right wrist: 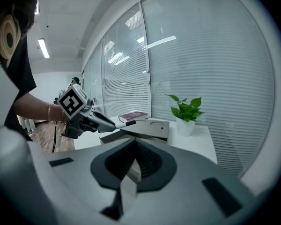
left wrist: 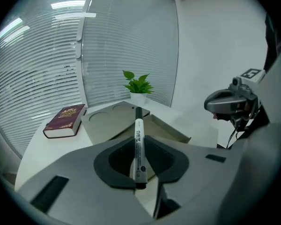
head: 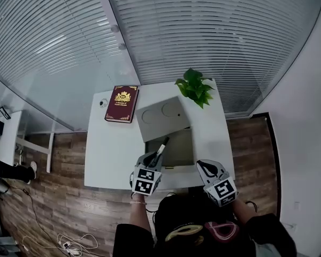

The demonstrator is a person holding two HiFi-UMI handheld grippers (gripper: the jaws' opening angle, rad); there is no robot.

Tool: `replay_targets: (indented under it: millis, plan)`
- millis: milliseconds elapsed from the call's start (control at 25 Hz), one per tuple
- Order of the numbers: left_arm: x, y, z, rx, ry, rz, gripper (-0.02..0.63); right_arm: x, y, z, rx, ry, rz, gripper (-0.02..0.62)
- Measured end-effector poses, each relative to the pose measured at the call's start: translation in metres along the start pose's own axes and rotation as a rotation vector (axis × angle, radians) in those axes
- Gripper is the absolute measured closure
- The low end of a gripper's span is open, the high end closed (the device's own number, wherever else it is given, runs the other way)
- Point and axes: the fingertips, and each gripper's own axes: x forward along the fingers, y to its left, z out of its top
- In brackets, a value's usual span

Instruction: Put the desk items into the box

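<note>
My left gripper (head: 154, 158) is shut on a white marker with a black cap (head: 161, 146), which sticks forward out of the jaws (left wrist: 138, 146). The marker's tip hangs over the near left edge of the open grey box (head: 176, 150), whose lid (head: 161, 116) leans back behind it. A dark red book (head: 121, 104) lies on the white desk (head: 109, 154) at the far left. My right gripper (head: 204, 167) is at the box's near right corner, shut with nothing in it (right wrist: 131, 165). In the right gripper view the left gripper (right wrist: 91, 121) shows beside the box lid (right wrist: 147, 128).
A potted green plant (head: 195, 87) stands at the desk's far right corner, behind the lid. A small white round object (head: 102, 103) sits left of the book. Window blinds close off the far side. Wooden floor with cables lies to the left.
</note>
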Motion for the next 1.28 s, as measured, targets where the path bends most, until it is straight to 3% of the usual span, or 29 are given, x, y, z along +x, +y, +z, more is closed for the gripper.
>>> replay_targets:
  millis: [280,1280]
  plan:
    - [0.024,-0.021,0.006,0.075,0.019,-0.056,0.528,-0.009,-0.005,-0.001,-0.010,0.000,-0.005,0.589]
    - [0.098,-0.035,-0.015,0.144,0.254,-0.161,0.528,-0.016,-0.053,-0.010,0.012,0.051,-0.084,0.589]
